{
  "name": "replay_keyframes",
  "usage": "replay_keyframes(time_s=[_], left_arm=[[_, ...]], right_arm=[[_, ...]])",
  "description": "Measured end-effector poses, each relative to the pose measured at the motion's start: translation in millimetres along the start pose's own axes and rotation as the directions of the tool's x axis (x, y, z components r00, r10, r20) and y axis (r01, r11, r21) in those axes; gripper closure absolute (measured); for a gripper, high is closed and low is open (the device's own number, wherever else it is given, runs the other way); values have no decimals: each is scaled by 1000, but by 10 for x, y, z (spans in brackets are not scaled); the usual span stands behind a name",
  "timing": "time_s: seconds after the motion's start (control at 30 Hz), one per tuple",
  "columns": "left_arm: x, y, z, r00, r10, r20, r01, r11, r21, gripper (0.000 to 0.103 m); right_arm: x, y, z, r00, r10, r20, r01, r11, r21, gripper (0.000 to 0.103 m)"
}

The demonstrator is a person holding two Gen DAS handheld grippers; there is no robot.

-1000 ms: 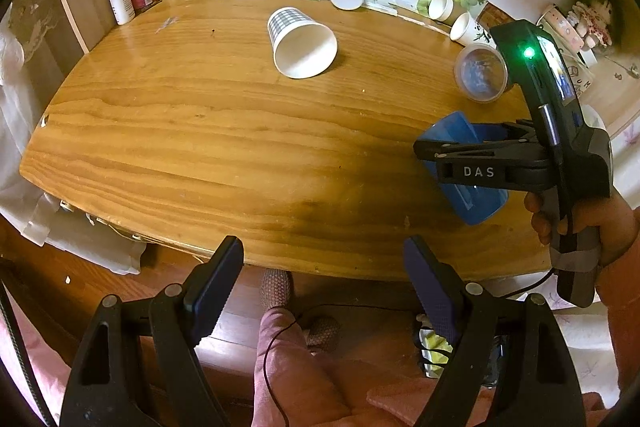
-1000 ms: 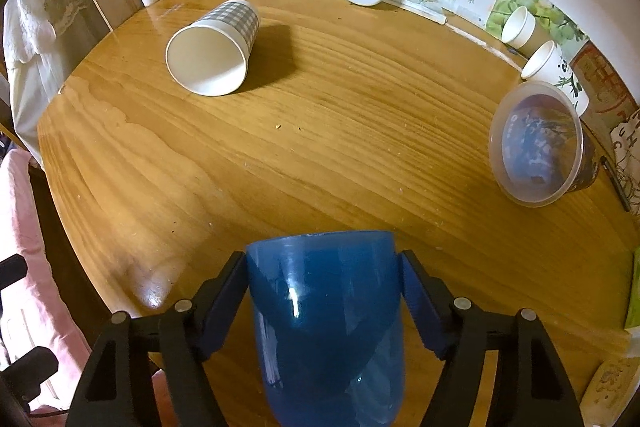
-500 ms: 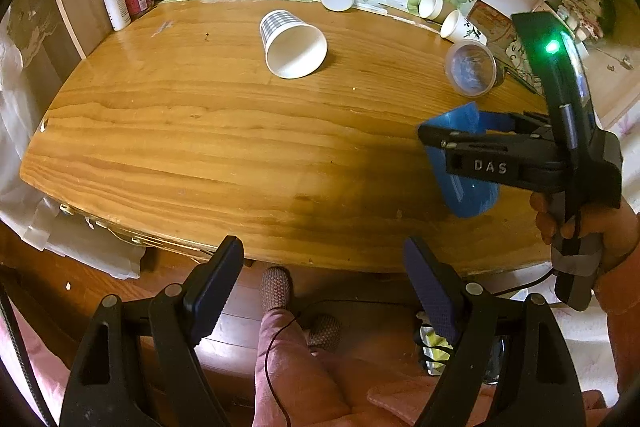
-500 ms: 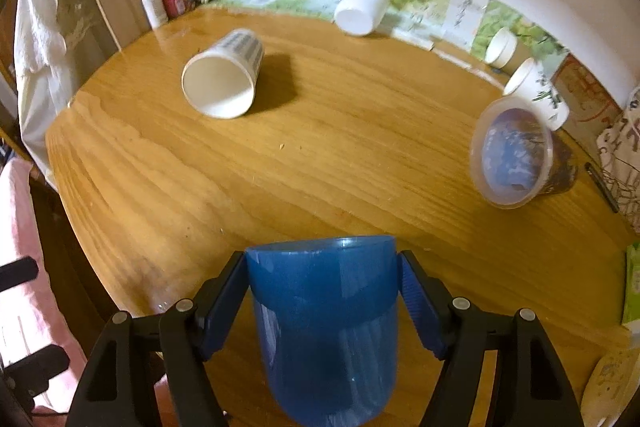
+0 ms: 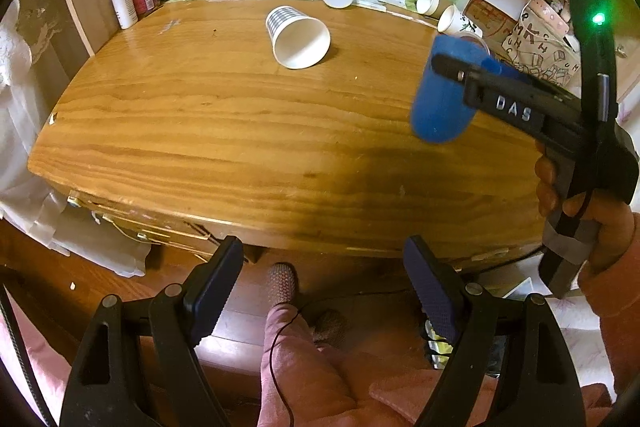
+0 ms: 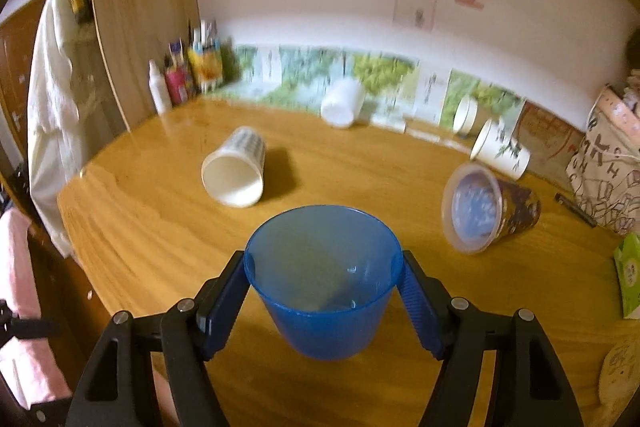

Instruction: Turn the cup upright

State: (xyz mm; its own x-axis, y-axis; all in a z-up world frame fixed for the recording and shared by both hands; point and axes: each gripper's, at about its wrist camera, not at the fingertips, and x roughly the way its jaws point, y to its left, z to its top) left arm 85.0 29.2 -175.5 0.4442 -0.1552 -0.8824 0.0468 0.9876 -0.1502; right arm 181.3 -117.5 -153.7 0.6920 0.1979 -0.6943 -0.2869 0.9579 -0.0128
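A translucent blue cup [image 6: 324, 291] hangs above the wooden table [image 6: 160, 235], gripped at its rim between the pads of my right gripper [image 6: 322, 267], whose jaws are still closing on it. Its mouth faces up and slightly towards the right wrist camera. In the left wrist view the blue cup [image 5: 440, 99] is nearly upright, base down, clear of the table [image 5: 200, 115]. My left gripper [image 5: 322, 255] is open with nothing in it, held over the table's near edge.
A checked paper cup [image 6: 236, 175] lies on its side mid-table. A lidded clear cup [image 6: 488, 207] lies at the right, with two paper cups [image 6: 500, 147] behind it. A white cup [image 6: 342, 103] and bottles [image 6: 176, 87] line the back wall.
My right gripper has risen and tipped upward with the blue cup. The cup has swung from lying with its mouth pointing away to mouth up. The left gripper has stayed put.
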Motion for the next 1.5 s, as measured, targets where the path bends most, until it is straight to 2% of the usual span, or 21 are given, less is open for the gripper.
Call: replay_keyframes(time_s=[0.13,0.23,0.43,0.6,0.97,1.5], left_arm=[[-48,24,-81,1000,24,0,-24,1000,5,18],[-70,29,-126,999,41,-4,-41,999,10,18],[-85,6,-204,997,70,-25,-69,997,34,18],[-93,-43,-248,996,80,-33,-78,995,59,18],[-87,-138,-246,995,96,-39,-91,991,99,18],[-97,-264,-262,994,105,-43,-98,985,143,18]], right_arm=[[-115,42,-62,993,5,117,-8,999,31,30],[-201,108,-146,980,-1,198,-2,1000,17,30],[-192,149,-296,970,-63,234,56,998,38,30],[-162,118,-418,967,-98,236,90,995,47,30],[-141,92,-624,977,-83,195,74,996,54,29],[-223,145,-724,975,-83,208,83,997,10,29]])
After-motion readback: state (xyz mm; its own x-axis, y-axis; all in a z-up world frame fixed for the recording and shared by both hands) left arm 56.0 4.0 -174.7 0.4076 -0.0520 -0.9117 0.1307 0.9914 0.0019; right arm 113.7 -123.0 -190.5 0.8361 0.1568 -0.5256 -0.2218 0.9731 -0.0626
